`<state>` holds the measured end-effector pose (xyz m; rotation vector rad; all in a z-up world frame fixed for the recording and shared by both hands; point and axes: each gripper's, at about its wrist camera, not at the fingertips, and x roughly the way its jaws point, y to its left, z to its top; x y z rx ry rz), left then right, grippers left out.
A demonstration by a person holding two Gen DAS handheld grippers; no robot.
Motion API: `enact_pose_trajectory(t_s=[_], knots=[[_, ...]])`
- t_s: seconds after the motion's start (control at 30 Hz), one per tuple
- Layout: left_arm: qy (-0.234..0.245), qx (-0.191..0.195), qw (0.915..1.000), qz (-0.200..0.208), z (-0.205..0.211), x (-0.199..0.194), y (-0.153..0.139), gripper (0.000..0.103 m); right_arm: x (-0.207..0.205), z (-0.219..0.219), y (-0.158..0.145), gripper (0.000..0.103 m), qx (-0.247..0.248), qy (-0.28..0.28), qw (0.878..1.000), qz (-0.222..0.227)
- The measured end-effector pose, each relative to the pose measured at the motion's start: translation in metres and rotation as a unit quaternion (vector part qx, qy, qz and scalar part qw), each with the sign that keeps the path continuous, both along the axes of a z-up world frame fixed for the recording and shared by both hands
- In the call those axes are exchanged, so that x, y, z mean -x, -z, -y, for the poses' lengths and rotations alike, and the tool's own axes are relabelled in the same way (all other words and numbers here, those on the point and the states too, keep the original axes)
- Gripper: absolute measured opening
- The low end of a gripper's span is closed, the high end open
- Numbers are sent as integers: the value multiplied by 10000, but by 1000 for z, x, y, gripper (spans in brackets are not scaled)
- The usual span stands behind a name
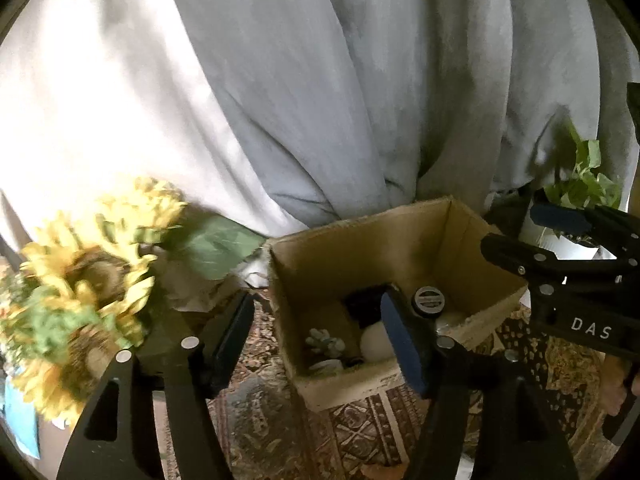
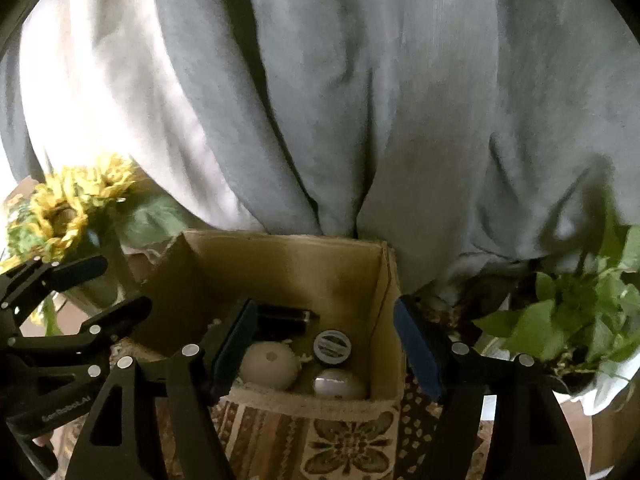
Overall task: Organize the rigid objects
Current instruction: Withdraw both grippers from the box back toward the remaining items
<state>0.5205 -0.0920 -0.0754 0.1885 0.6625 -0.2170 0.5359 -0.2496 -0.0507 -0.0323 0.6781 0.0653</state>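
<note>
**Open cardboard box with sorted rigid items, both claws empty above it**

Item 1. Cardboard box (image 2: 288, 272): plain brown, top open, flaps standing up. It sits on a patterned rug (image 2: 344, 448), straight ahead of your right claw (image 2: 326, 344) and between its two fingers. Seen from your left claw (image 1: 318, 334), the box lies ahead and to the right, with that claw's right finger over its near wall.

Item 2. Black oblong object (image 2: 282, 320): dark and glossy, lying flat at the back of the box. Its long axis runs left to right across your right claw's line of sight, with one end pointing toward that claw's right finger. Which end is its front cannot be told.

Item 3. Round grey cap (image 2: 332, 346): its flat face is turned upward and it sits just right of the black object.

Item 4. White sphere (image 2: 269, 364): matte, close beside your right claw's left finger.

Item 5. Pale oval object (image 2: 340, 384): smooth, at the near wall.

Item 6. Small succulent figure (image 1: 325, 342): grey-green, in the box's left part.

Claws: both of yours are spread wide and hold nothing.

Surroundings: yellow sunflowers (image 1: 80, 280) are to the left, a green leafy plant (image 2: 576, 320) is to the right, and a grey curtain (image 2: 320, 100) hangs behind.
</note>
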Motion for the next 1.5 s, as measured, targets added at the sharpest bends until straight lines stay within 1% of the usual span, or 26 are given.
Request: enact_pose_trajectory(t_s=[0.07, 0.13, 0.2, 0.4, 0.57, 0.7, 1.0, 1.27, 1.5], knots=[[-79, -30, 9999, 142, -3, 12, -3, 70, 11, -3, -5, 73, -7, -40, 9999, 97], [-187, -52, 9993, 318, -6, 24, -6, 75, 22, -5, -8, 74, 30, -55, 9998, 190], [-239, -37, 9988, 424, -9, 36, -6, 77, 31, -7, -10, 75, 58, -92, 9995, 285], [-337, -51, 9979, 556, -16, 62, 0, 81, 62, -14, -10, 77, 121, -176, 9985, 495], [-419, -128, 9970, 632, -19, 84, 10, 83, 85, -19, -4, 80, 175, -263, 9980, 551], [-527, -102, 9968, 592, -21, 100, 22, 84, 102, -23, 4, 80, 218, -269, 9978, 573], [-643, -148, 9968, 462, -26, 131, 53, 84, 133, -28, 34, 80, 272, -305, 9988, 280], [-563, -163, 9969, 517, -26, 149, 75, 84, 154, -32, 63, 80, 187, -314, 9993, -43], [-378, -201, 9987, 272, -21, 153, 102, 84, 164, -33, 92, 80, 94, -363, 9984, -425]])
